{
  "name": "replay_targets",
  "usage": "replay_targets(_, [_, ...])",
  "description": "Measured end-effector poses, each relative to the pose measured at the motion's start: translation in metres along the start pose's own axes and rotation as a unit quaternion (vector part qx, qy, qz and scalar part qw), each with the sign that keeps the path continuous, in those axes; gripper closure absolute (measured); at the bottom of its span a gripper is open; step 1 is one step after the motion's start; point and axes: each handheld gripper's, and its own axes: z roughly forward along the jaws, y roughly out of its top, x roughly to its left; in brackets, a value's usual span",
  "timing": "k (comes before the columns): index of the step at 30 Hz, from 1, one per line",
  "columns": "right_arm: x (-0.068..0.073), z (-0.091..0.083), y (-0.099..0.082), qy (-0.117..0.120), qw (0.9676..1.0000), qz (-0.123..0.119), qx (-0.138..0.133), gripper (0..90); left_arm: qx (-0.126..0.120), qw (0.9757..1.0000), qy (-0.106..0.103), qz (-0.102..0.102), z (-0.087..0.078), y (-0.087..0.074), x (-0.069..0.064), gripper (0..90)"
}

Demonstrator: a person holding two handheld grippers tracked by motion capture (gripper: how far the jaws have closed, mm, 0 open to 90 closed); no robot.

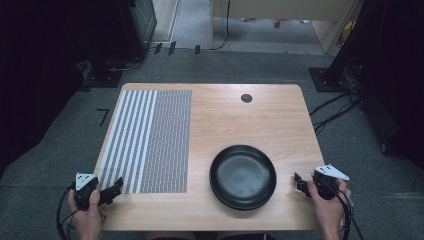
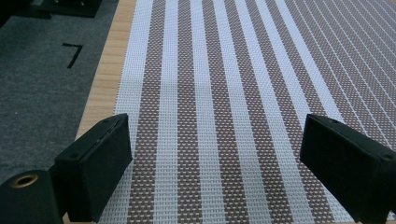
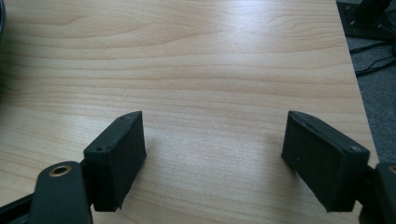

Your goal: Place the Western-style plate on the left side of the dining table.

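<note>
A black plate point(image 1: 243, 176) sits on the wooden table point(image 1: 225, 120), near its front edge and right of centre. A woven placemat point(image 1: 150, 140) with brown and white stripes covers the table's left part; it also fills the left gripper view as the placemat point(image 2: 224, 93). My left gripper point(image 1: 116, 189) hovers at the placemat's near left corner, jaws wide apart with nothing between them point(image 2: 215, 168). My right gripper point(image 1: 299, 183) is at the table's front right edge, just right of the plate, open over bare wood point(image 3: 215, 158).
A round dark grommet point(image 1: 246, 98) lies in the tabletop at the back. Grey carpet surrounds the table, with cables point(image 1: 335, 107) on the floor at the right and dark stands at the back corners. A black tape mark point(image 2: 72, 52) is on the floor at left.
</note>
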Motion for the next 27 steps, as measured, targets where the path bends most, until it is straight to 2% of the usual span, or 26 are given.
replay_targets(4, [0.0, 0.0, 0.0, 0.002, 1.0, -0.002, 0.001, 19.3, 0.0, 1.0, 0.004, -0.001, -0.001, 0.001, -0.001, 8.7])
replay_targets(6, [0.001, 0.001, 0.0, 0.003, 1.0, -0.004, 0.004, 15.7, 0.002, 0.9999, 0.01, 0.006, -0.002, 0.003, -0.003, 8.7])
replay_targets(7, [0.001, 0.001, 0.0, 0.005, 1.0, -0.006, 0.005, 14.6, -0.003, 0.9996, 0.022, 0.016, -0.004, 0.006, -0.007, 8.7])
replay_targets(11, [0.001, 0.002, 0.001, 0.003, 1.0, -0.005, 0.008, 11.8, -0.014, 0.9994, 0.024, 0.02, -0.008, 0.015, -0.017, 8.7])
replay_targets(13, [0.001, 0.002, 0.001, -0.004, 1.0, 0.002, 0.009, 11.8, -0.019, 0.9997, 0.009, 0.016, -0.008, 0.02, -0.025, 8.7])
replay_targets(15, [0.0, 0.002, 0.001, -0.011, 0.9999, 0.009, 0.007, 12.9, -0.019, 0.9997, 0.004, 0.015, -0.008, 0.023, -0.029, 8.7])
replay_targets(17, [-0.002, 0.002, 0.001, -0.021, 0.9995, 0.025, 0.003, 14.2, -0.021, 0.9994, -0.005, 0.027, -0.008, 0.029, -0.04, 8.8])
replay_targets(18, [-0.002, 0.002, 0.001, -0.021, 0.9995, 0.025, 0.003, 14.2, -0.021, 0.9994, -0.005, 0.027, -0.008, 0.029, -0.04, 8.7])
replay_targets(19, [-0.003, 0.001, 0.001, -0.019, 0.9994, 0.027, 0.001, 14.2, -0.023, 0.9991, -0.012, 0.034, -0.007, 0.033, -0.048, 8.7])
replay_targets(21, [-0.004, 0.0, 0.001, -0.01, 0.9994, 0.033, 0.001, 14.0, -0.02, 0.999, -0.016, 0.037, -0.003, 0.035, -0.054, 8.7])
replay_targets(24, [-0.004, -0.001, 0.002, -0.013, 0.9992, 0.037, 0.001, 14.1, -0.016, 0.999, -0.021, 0.036, 0.0, 0.037, -0.057, 8.8])
replay_targets(27, [-0.007, -0.005, 0.005, -0.014, 0.9988, 0.046, -0.004, 14.1, -0.008, 0.9986, -0.029, 0.044, 0.005, 0.04, -0.068, 8.8])
